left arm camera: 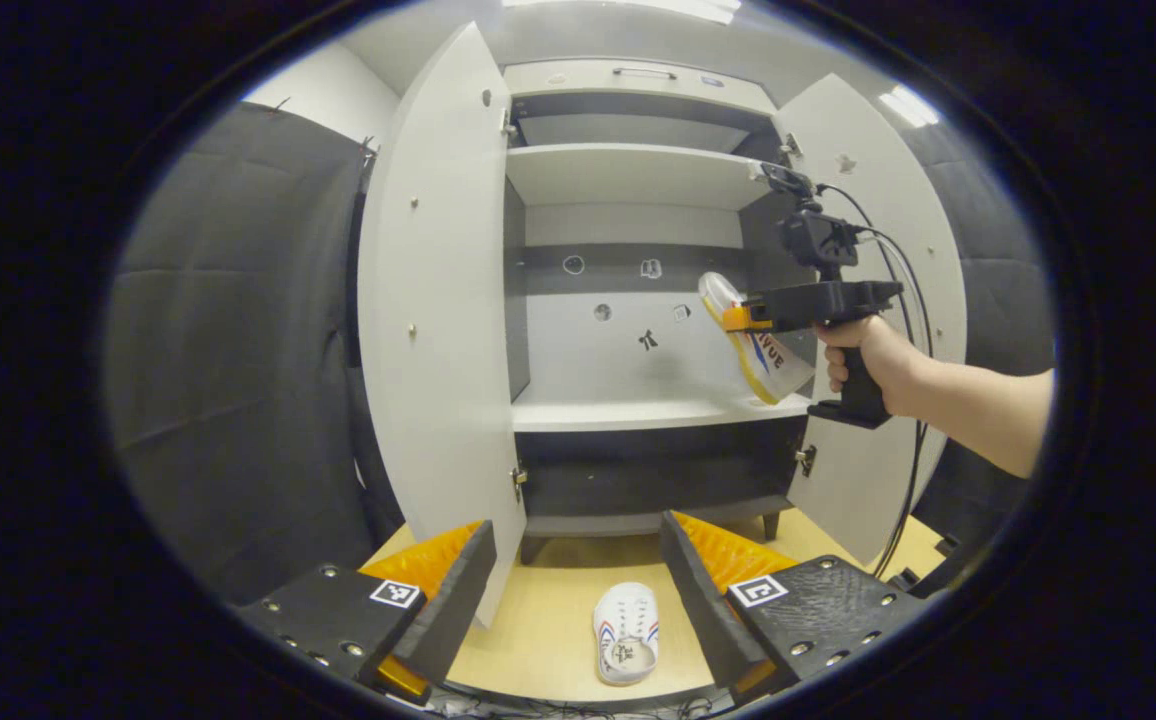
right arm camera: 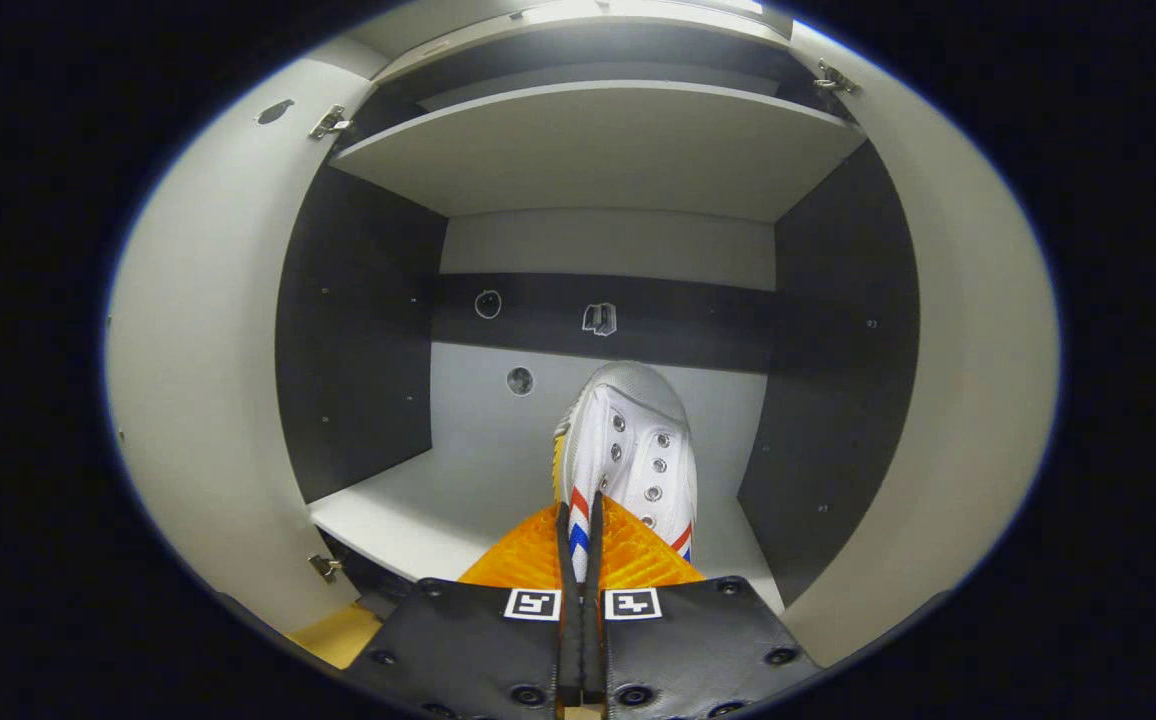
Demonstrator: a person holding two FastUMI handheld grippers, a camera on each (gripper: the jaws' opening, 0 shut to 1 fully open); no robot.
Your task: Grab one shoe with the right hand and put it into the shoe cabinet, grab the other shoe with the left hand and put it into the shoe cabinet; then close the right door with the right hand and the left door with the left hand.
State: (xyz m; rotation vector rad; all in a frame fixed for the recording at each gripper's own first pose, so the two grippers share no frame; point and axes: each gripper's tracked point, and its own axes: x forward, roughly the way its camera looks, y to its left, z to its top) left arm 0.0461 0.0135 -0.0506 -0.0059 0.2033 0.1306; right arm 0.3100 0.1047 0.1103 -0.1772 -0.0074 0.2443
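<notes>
Carrying the white canvas shoe with red and blue stripes (right arm camera: 633, 450) by a thin edge of its upper, the right gripper (right arm camera: 578, 560) is clenched on it, both fingers pressed almost together with only the fabric between them. In the left gripper view this shoe (left arm camera: 753, 345) hangs tilted, yellowish sole turned outward, right of centre, just above the middle shelf (left arm camera: 638, 412) of the white shoe cabinet with dark inner panels (left arm camera: 628, 180).

The pinch is slim, so the likeliest trouble, as I judge it, is the shoe swinging or slipping out before it sits flat. Let go while it is tilted like this and it may roll onto its side or tip off the shelf's front lip. It also hangs near the cabinet's dark side wall (right arm camera: 828, 400) at the right of the right gripper view, and a sideways drift could knock the toe against it.

The open right door (left arm camera: 878, 300) stands just behind the hand (left arm camera: 863, 355) holding that gripper, so pulling back carelessly could bump it.

The left gripper (left arm camera: 578, 590) is released, its fingers spread wide at the bottom of its view. The second matching white shoe (left arm camera: 626, 632) lies between them on the pale wooden floor (left arm camera: 538, 640), untouched. The open left door (left arm camera: 438, 320) stands close on the left, so a low reach could clip its edge.
</notes>
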